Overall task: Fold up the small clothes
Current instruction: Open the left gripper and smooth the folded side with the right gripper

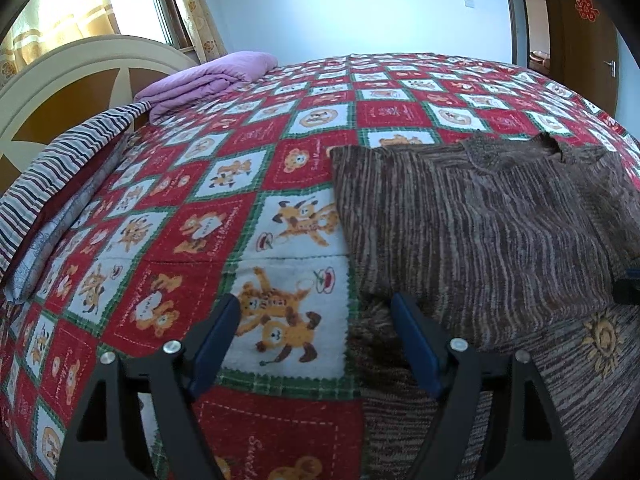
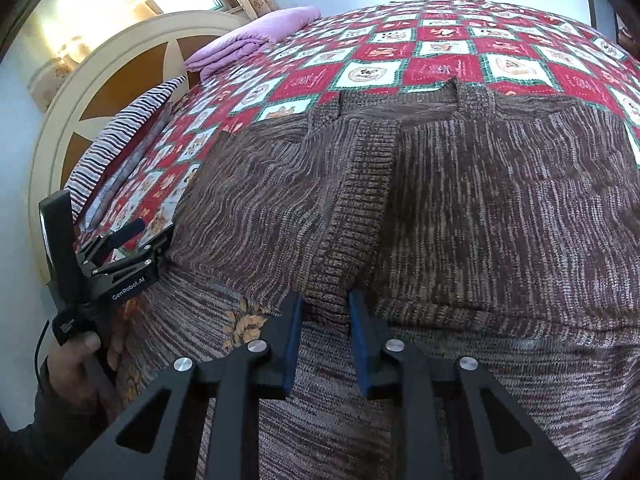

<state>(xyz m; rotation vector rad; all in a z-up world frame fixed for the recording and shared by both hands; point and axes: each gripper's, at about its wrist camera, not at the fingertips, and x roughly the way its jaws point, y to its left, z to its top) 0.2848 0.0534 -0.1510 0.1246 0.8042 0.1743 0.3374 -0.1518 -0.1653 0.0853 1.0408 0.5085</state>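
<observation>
A brown striped knit sweater (image 1: pixel 480 220) lies on the bed, its sleeves folded in over the body; it fills the right wrist view (image 2: pixel 460 200). A yellow sun motif (image 1: pixel 602 344) shows on its lower part. My left gripper (image 1: pixel 316 312) is open and empty, low over the sweater's left edge, one finger over the bedspread and one over the knit. It also shows in the right wrist view (image 2: pixel 132 240), held by a hand. My right gripper (image 2: pixel 325 300) is partly open, its jaws on either side of a ribbed sleeve cuff (image 2: pixel 352 240), not closed on it.
A red, white and green teddy-bear bedspread (image 1: pixel 240 200) covers the bed. A folded purple blanket (image 1: pixel 200 80) and a striped pillow (image 1: pixel 60 176) lie by the cream headboard (image 1: pixel 80 64). A window with yellow curtains and a door (image 1: pixel 580 40) stand behind.
</observation>
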